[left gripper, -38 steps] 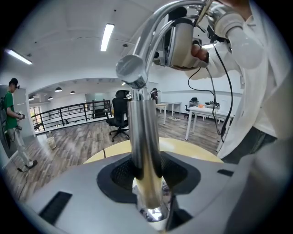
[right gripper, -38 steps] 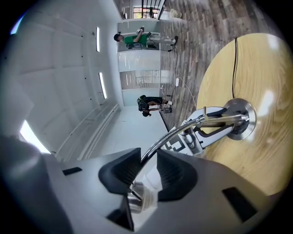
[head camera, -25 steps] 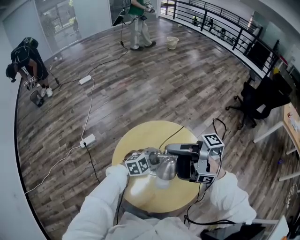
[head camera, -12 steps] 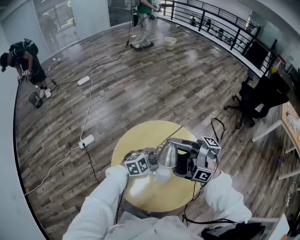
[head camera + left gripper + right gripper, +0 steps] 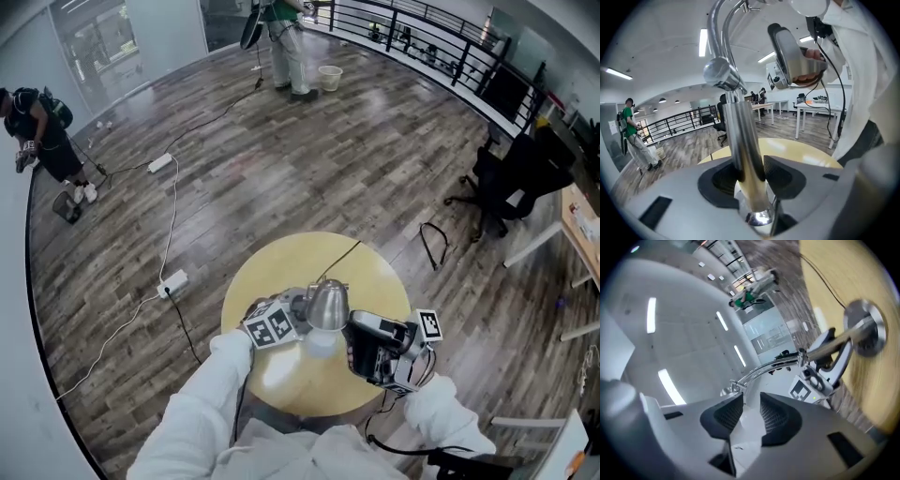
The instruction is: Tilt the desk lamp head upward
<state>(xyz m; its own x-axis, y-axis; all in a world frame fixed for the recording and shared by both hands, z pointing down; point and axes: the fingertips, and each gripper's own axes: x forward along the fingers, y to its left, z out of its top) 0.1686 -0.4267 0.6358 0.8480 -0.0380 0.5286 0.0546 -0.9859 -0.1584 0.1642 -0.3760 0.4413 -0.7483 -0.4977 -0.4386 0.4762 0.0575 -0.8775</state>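
A chrome desk lamp stands on the round yellow table (image 5: 281, 267). Its bell-shaped head (image 5: 327, 303) is tipped up above the table's middle. My left gripper (image 5: 298, 311) is shut on the lamp's upright pole (image 5: 743, 150), just above the base. In the right gripper view the base disc (image 5: 865, 332) and curved neck (image 5: 761, 370) show ahead. My right gripper (image 5: 361, 339) sits to the right of the head, apart from it. Its jaws (image 5: 746, 401) have just been opening and nothing is between them.
The lamp's black cable (image 5: 343, 256) runs off the table's far edge. A black office chair (image 5: 511, 178) stands to the right, a white power strip (image 5: 174, 280) with cords lies on the wood floor to the left. People work far off near the railing (image 5: 412, 23).
The right gripper was around the lamp head; it has let go and drawn back to the lower right. The head now sits higher and more upright. The left gripper has kept still.
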